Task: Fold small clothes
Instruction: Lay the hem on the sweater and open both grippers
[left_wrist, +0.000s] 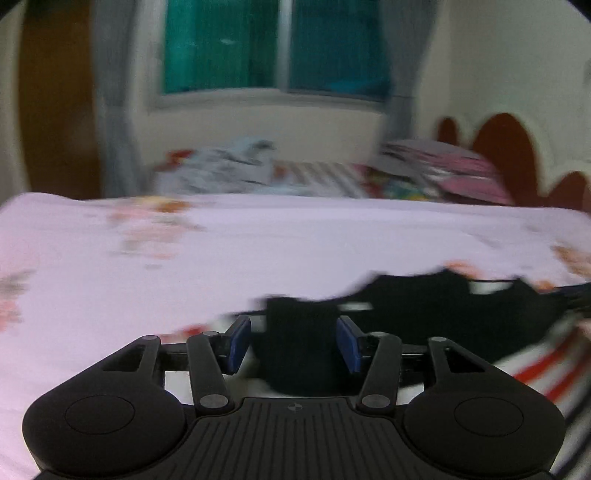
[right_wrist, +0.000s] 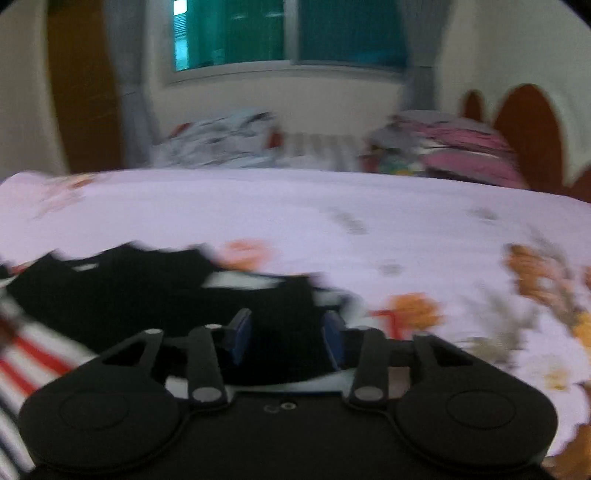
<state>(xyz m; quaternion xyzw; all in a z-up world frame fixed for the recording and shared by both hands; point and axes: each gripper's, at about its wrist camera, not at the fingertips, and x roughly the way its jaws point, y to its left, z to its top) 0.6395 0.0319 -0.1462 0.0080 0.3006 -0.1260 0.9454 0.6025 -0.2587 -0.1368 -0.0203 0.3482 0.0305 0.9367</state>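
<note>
Floral pink bedsheet (left_wrist: 258, 251) is carrying a black garment (left_wrist: 424, 310) (blurred), both grippers, left (left_wrist: 293, 345) and right (right_wrist: 287, 339), straddling its cloth, jaws standing parted.

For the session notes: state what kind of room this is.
Most likely a bedroom: a bed with a pale floral sheet, a scalloped headboard behind striped pillows, and a curtained window.

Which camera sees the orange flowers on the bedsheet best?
The right wrist view. Several orange flower prints on the pale pink bedsheet show large and bright there. The left wrist view shows only faint, blurry flower prints farther off.
</note>
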